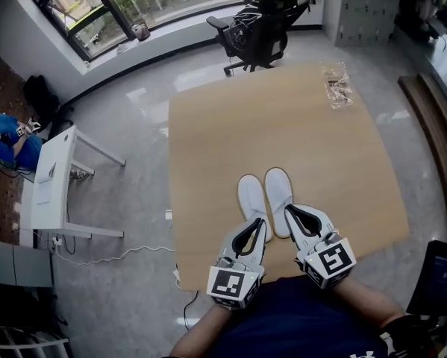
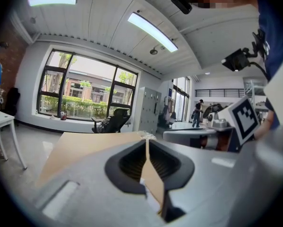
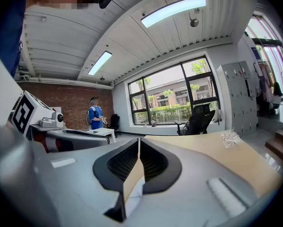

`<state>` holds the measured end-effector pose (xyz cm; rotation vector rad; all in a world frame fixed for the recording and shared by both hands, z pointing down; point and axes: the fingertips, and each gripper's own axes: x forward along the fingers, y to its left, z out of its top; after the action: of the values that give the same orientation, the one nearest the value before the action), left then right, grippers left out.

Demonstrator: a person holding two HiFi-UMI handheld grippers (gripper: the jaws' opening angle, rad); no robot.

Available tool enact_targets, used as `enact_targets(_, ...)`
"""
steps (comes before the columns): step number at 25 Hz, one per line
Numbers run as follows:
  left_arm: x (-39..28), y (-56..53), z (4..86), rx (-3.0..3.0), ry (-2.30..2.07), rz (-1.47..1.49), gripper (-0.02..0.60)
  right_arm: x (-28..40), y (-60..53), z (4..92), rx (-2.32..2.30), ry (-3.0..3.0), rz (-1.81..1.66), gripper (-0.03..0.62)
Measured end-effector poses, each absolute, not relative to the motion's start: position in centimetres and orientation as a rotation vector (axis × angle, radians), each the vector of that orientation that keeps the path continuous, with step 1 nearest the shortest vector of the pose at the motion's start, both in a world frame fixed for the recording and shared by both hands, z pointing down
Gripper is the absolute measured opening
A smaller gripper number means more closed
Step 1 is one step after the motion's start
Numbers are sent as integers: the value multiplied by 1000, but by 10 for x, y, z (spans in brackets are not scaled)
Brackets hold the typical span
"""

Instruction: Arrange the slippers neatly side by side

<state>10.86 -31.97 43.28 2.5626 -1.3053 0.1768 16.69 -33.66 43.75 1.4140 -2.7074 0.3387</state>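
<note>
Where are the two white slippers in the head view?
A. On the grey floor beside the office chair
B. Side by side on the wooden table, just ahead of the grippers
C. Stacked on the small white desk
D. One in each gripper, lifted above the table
B: one slipper lies right beside the other slipper on the wooden table, just beyond the left gripper and right gripper.

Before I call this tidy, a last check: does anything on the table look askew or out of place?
The left slipper sits slightly nearer than the right slipper. A crumpled clear wrapper lies stray at the far corner of the table.
</note>
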Motion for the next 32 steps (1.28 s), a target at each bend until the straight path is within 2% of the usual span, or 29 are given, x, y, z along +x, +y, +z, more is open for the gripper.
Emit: enact_targets(32,118,-303,428,2563,-1271,160,20,173,-321,425,1464,-2705,251,20)
